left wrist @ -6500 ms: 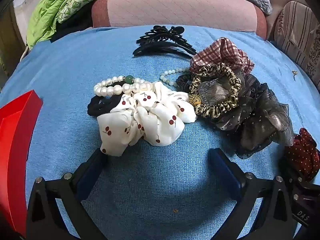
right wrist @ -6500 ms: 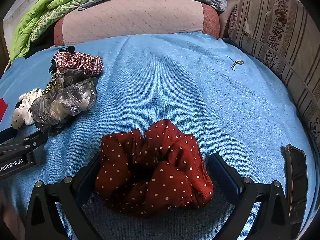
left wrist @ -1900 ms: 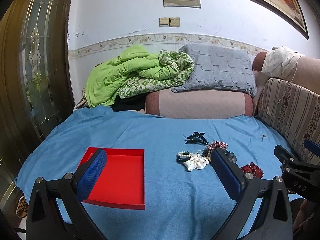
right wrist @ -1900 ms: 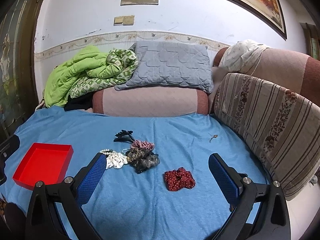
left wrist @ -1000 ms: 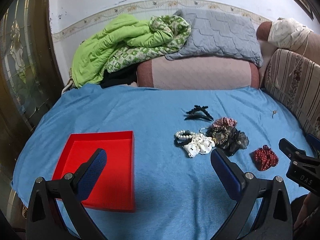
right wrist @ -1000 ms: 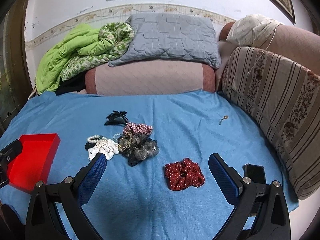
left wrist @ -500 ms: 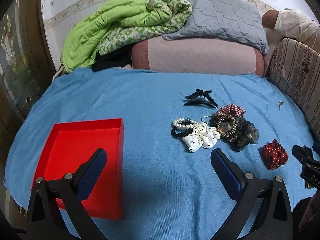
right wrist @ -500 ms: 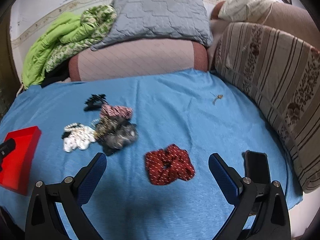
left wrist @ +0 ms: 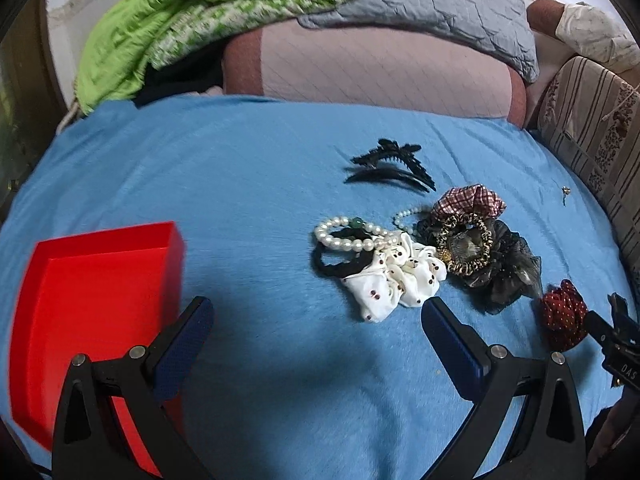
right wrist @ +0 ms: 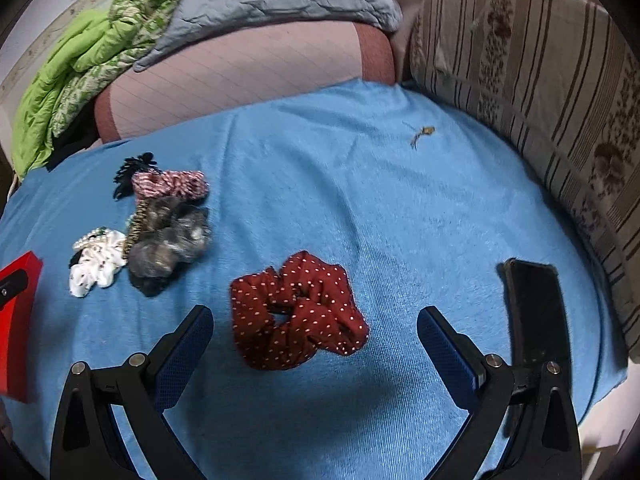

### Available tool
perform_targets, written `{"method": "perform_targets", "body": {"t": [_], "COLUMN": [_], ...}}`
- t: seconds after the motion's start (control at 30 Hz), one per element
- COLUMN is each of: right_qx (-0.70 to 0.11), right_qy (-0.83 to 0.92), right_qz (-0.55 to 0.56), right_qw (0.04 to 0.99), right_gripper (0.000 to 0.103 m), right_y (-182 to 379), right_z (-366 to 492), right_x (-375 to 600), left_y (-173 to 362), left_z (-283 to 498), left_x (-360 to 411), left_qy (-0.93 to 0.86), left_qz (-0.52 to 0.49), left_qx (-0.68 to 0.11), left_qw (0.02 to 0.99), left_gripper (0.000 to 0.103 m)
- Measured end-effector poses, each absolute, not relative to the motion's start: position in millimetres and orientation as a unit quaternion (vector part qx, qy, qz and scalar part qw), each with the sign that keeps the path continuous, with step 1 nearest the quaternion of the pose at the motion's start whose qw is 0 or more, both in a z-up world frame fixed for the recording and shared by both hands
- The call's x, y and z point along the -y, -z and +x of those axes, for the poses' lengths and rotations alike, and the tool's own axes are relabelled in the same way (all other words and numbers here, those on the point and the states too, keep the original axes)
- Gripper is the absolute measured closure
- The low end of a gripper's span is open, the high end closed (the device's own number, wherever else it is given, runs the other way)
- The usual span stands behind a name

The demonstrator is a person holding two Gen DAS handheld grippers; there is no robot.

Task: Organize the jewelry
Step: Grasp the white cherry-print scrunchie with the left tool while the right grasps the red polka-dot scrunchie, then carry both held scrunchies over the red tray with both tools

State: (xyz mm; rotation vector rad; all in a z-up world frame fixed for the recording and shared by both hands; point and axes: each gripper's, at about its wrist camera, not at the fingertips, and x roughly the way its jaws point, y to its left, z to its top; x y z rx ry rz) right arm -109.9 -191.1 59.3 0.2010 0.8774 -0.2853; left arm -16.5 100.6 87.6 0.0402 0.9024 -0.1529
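Red scrunchie nearer right gripper (jaws wide).

Both tools lower and nearer the blue blanket, right tool seemingly approaching red scrunchie

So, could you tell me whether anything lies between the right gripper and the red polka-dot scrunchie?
Nothing visible does. The right gripper is open, and the red polka-dot scrunchie lies alone on the blue blanket just ahead of its fingers. The black phone lies off to the right, out of the path.
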Motion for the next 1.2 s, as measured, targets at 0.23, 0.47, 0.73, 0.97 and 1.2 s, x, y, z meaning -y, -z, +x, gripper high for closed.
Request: {"method": "perform_targets", "body": {"t": [0.23, 0.47, 0.73, 0.97, 1.2], "right_qx": [-0.423, -0.426, -0.432, -0.437, -0.439], "right_qy": [0.131, 0.123, 0.118, 0.101, 0.077], "right_qz": [0.101, 0.106, 0.114, 0.105, 0.108], "right_qw": [0.891, 0.89, 0.887, 0.888, 0.889], "right_gripper": [0.002, 0.005, 0.007, 0.047, 0.082], "right_y": [-46.0, -34.5, -25.0, -24.1, -34.1], "right_z": [-98.3, -87.6, -85.7, -84.7, -94.5], "right_x": [196.3, 200.0, 202.8, 196.8, 184.9], "left_y": [-63.5, -36.6, -28.7, -34.5, -58.0], "left_z": [11.1, 30.2, 33.8, 25.4, -9.1], "left_x": [-76.1, -59.9, -56.5, -57.6, -71.0], "left_qy": [0.105, 0.125, 0.131, 0.138, 0.152], "left_qz": [0.01, -0.004, -0.011, -0.021, -0.033], "left_qx": [-0.46, -0.494, -0.502, -0.514, -0.51], "left_qw": [0.882, 0.86, 0.855, 0.847, 0.846], "left_gripper": [0.004, 0.025, 0.06, 0.09, 0.09]}}
